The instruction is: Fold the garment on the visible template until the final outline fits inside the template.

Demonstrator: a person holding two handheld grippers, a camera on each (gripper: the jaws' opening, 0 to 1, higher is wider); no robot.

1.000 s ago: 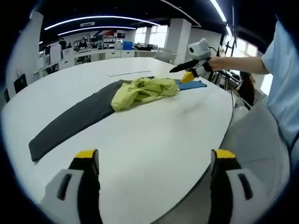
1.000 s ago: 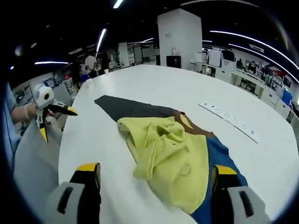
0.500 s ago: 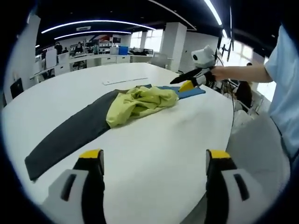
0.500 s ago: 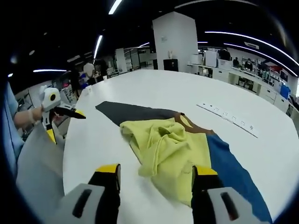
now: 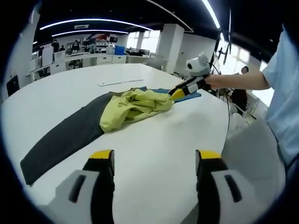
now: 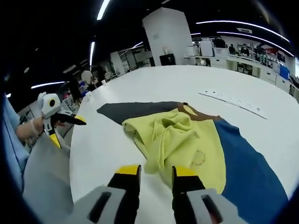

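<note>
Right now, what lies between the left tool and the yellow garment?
Bare white table. In the left gripper view, nothing sits between the left tool and the yellow garment, which lies crumpled on the dark template.

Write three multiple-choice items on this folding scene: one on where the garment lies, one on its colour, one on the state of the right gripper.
1. Where does the garment lie?
A. bunched on the template
B. on the floor
C. over a chair

2. What colour is the garment?
A. red
B. yellow-green
C. white

3. How do the right gripper's jaws stand?
A. spread wide
B. clamped on a cable
C. narrowed to a small gap at the garment's near edge

Answers: 1 A, it sits crumpled across the dark grey and blue mat on the table; 2 B, the cloth is yellow-green in both views; 3 C, its yellow tips stand close together by the hem.
</note>
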